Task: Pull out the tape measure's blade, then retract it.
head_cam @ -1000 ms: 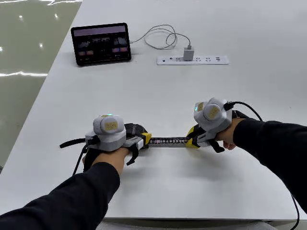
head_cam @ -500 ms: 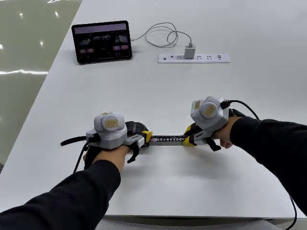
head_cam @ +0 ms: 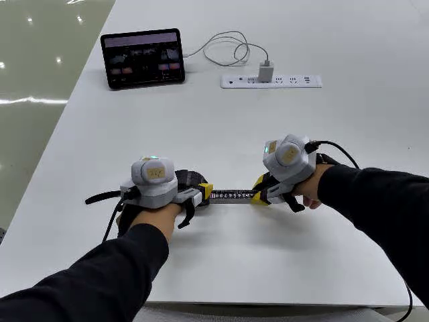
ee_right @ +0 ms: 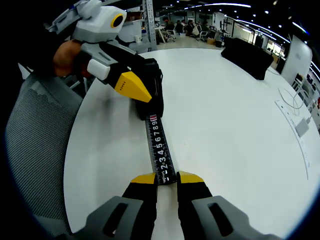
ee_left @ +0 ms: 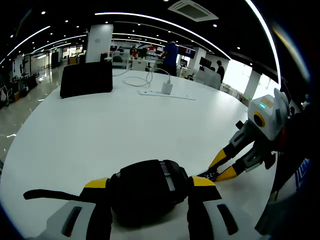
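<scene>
The black tape measure case lies on the white table, and my left gripper is shut on it. In the left gripper view the case sits squeezed between the yellow-tipped jaws of my left gripper. A short length of dark blade runs rightward out of the case, flat along the table. My right gripper is shut on the blade's end. In the right gripper view the numbered blade leads from my right gripper back to the case.
A dark tablet stands at the far left of the table. A white power strip with a charger and a looped cable lies at the back. A grey mesh chair sits off the table's near edge.
My right gripper has moved left toward the case, still holding the blade's end, and the exposed blade has grown shorter. The left gripper and case have stayed put.
</scene>
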The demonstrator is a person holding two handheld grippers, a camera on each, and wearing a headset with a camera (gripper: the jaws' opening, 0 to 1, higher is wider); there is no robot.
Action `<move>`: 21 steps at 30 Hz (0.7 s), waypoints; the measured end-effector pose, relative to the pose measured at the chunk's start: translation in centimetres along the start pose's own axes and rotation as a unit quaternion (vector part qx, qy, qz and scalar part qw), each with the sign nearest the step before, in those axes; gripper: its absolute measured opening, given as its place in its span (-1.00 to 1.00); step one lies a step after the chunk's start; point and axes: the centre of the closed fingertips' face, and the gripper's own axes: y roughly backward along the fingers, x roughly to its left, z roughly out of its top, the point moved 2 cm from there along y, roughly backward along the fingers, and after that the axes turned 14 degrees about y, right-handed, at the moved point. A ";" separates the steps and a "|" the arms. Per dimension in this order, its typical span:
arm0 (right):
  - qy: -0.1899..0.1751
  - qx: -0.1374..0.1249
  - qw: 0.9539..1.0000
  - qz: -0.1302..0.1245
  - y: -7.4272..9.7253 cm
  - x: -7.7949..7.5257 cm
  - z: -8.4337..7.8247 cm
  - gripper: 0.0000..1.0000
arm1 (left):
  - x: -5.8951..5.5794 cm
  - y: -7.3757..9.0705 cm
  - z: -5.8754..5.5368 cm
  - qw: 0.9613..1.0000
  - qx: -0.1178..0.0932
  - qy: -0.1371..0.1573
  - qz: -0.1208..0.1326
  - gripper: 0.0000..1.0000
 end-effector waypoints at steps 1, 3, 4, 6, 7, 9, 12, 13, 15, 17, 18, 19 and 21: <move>0.000 0.000 1.000 0.000 0.0 0.0 0.1 -0.80 | 0.0 0.0 0.0 1.000 0.000 0.000 0.000 0.13; -0.002 -0.002 1.000 0.000 -0.1 0.0 0.2 -0.80 | 0.0 0.0 0.0 1.000 0.000 0.001 0.000 0.13; -0.003 -0.003 1.000 0.000 -0.1 0.0 0.3 -0.80 | 0.0 0.0 0.0 1.000 0.000 0.001 0.000 0.13; -0.002 -0.004 1.000 0.000 -0.2 0.0 0.5 -0.80 | 0.0 0.0 0.0 1.000 0.000 0.002 -0.001 0.13; -0.003 -0.005 1.000 0.000 -0.3 0.0 0.5 -0.80 | 0.0 0.0 0.0 1.000 0.000 0.002 -0.001 0.13; -0.004 -0.006 1.000 0.000 -0.3 0.0 0.6 -0.80 | 0.0 0.0 0.1 1.000 0.000 0.003 -0.001 0.13; -0.004 -0.008 1.000 0.000 -0.4 0.0 0.7 -0.80 | -0.1 0.1 0.1 1.000 0.001 0.004 -0.002 0.13; -0.005 -0.009 1.000 -0.001 -0.4 0.0 0.8 -0.79 | -0.1 0.1 0.1 1.000 0.001 0.004 -0.002 0.12; -0.007 -0.013 1.000 -0.002 -0.5 0.0 1.0 -0.79 | 0.0 0.1 0.1 1.000 0.001 0.005 -0.002 0.12; -0.006 -0.014 1.000 -0.003 -0.7 0.0 1.2 -0.79 | 0.0 0.1 0.1 1.000 0.001 0.005 -0.003 0.12; -0.006 -0.015 1.000 -0.003 -0.8 0.0 1.3 -0.79 | 0.0 0.1 0.1 1.000 0.001 0.005 -0.003 0.12; -0.005 -0.015 1.000 -0.003 -0.8 0.1 1.4 -0.79 | 0.0 0.1 0.0 1.000 0.001 0.005 -0.003 0.12; -0.004 -0.016 1.000 -0.002 -0.9 0.1 1.6 -0.79 | 0.0 0.1 0.0 1.000 0.001 0.005 -0.003 0.12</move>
